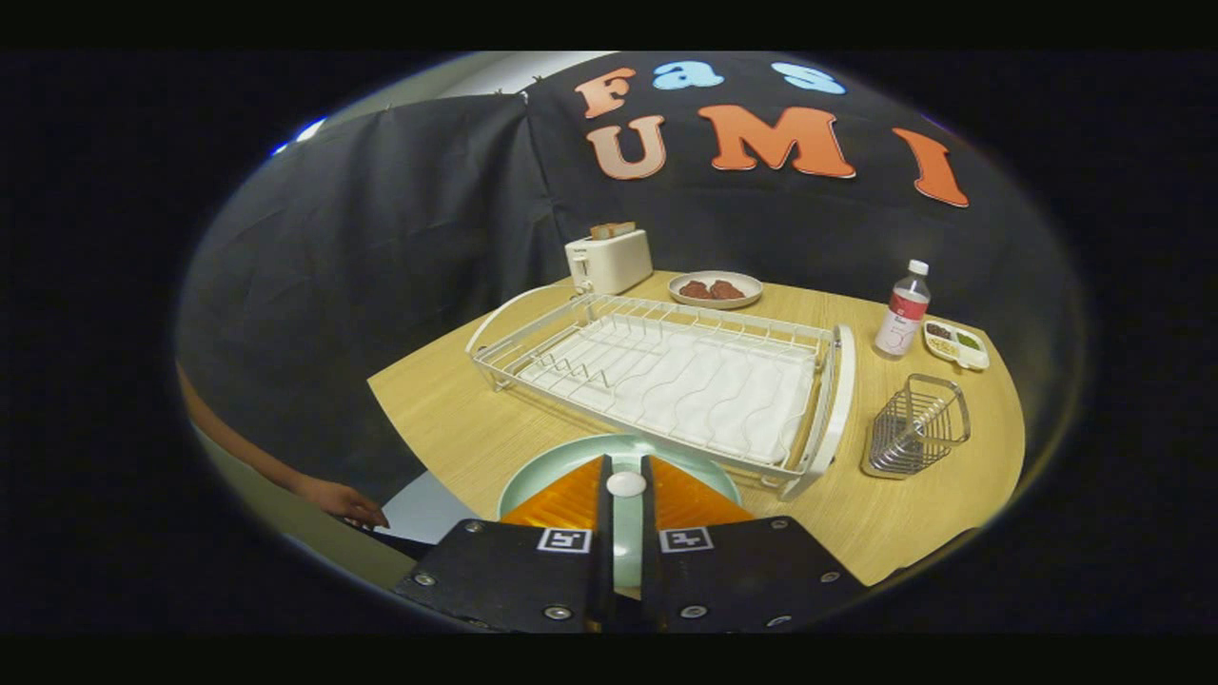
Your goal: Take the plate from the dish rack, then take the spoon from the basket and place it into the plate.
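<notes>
A pale green plate (pixel 545 479) lies flat on the wooden table (pixel 447 419), just in front of the white wire dish rack (pixel 666 381), which holds nothing. My gripper (pixel 625 463) hovers over the plate, its orange fingers (pixel 569 499) close together with a narrow gap. A white spoon (pixel 625 484) sits in that gap with its rounded end showing between the tips; both fingers press on it. The rest of the spoon is hidden by the fingers. The metal wire basket (pixel 915 425) stands to the right of the rack with nothing sticking out of it.
Behind the rack stand a cream toaster (pixel 609 259) and a dish of brown food (pixel 715 289). A water bottle (pixel 902 309) and a small compartment tray (pixel 956 344) are at the far right. A person's hand (pixel 347 502) rests off the table's left edge.
</notes>
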A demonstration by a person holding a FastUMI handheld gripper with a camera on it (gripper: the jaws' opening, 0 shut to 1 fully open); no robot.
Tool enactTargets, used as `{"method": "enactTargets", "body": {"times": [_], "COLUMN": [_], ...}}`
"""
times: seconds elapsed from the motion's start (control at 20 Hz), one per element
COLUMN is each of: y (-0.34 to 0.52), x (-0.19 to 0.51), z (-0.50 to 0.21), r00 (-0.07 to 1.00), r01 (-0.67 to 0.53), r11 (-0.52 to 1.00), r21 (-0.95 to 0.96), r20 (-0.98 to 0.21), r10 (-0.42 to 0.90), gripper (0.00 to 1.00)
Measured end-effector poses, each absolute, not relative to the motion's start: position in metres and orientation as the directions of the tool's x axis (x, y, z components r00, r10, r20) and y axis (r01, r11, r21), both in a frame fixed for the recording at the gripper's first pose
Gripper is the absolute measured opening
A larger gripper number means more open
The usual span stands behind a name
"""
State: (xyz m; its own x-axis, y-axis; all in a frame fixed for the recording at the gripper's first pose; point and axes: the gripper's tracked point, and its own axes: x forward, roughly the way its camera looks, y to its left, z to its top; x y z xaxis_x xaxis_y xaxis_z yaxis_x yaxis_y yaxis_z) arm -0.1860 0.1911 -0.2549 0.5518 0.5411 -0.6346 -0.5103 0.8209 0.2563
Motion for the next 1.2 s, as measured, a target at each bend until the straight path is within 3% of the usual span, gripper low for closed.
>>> {"method": "enactTargets", "body": {"times": [0.65,0.9,1.1,1.2], "y": [0.159,0.145,0.129,0.118], "x": [-0.21,-0.188,-0.147,-0.126], "z": [-0.3,-0.27,-0.206,-0.17], "r00": [0.493,0.55,0.677,0.739], "r01": [-0.367,-0.321,-0.307,-0.304], "r11": [0.881,0.892,0.903,0.912], "r21": [0.298,0.319,0.299,0.277], "r20": [-0.741,-0.704,-0.599,-0.535], "r10": [0.456,0.45,0.428,0.409], "gripper": [0.21,0.35,0.38,0.45]}}
